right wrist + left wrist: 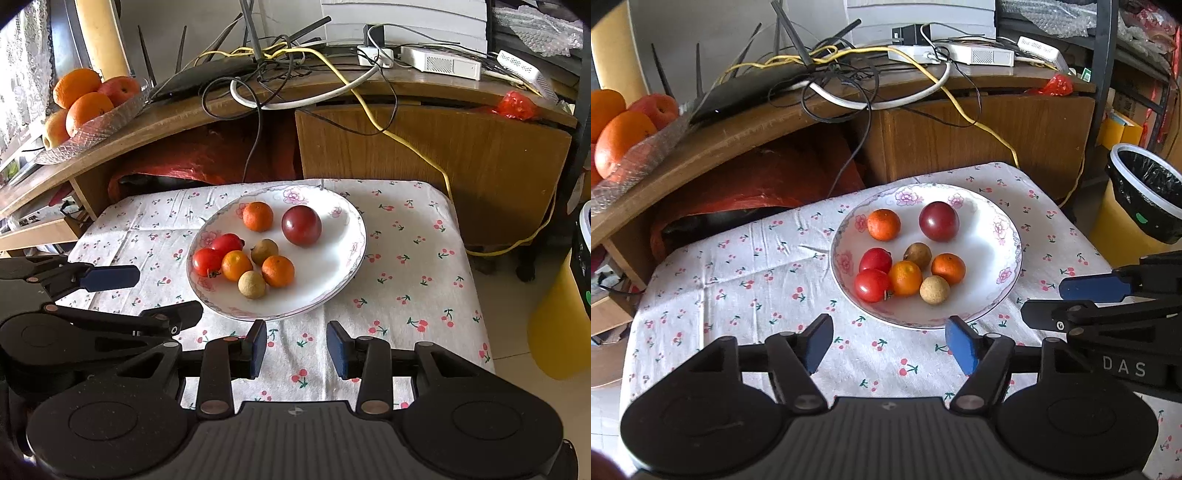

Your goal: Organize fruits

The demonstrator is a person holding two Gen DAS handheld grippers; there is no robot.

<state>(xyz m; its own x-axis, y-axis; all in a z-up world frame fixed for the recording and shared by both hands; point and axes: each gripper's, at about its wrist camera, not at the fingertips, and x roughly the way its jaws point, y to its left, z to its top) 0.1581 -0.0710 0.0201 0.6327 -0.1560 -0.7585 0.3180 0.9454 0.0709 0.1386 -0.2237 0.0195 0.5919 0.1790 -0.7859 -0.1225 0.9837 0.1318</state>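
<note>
A white floral plate sits on the cherry-print cloth. It holds a dark red plum, three small oranges, two red tomatoes and two tan longans. My left gripper hovers open just in front of the plate's near rim, nothing between its blue pads. My right gripper is also open and empty, near the plate's front edge. Each gripper shows at the side of the other's view.
A wooden desk behind the table carries a router, tangled cables and a glass dish of large oranges and an apple. A yellow bin with a black liner stands to the right. A red bag lies under the desk.
</note>
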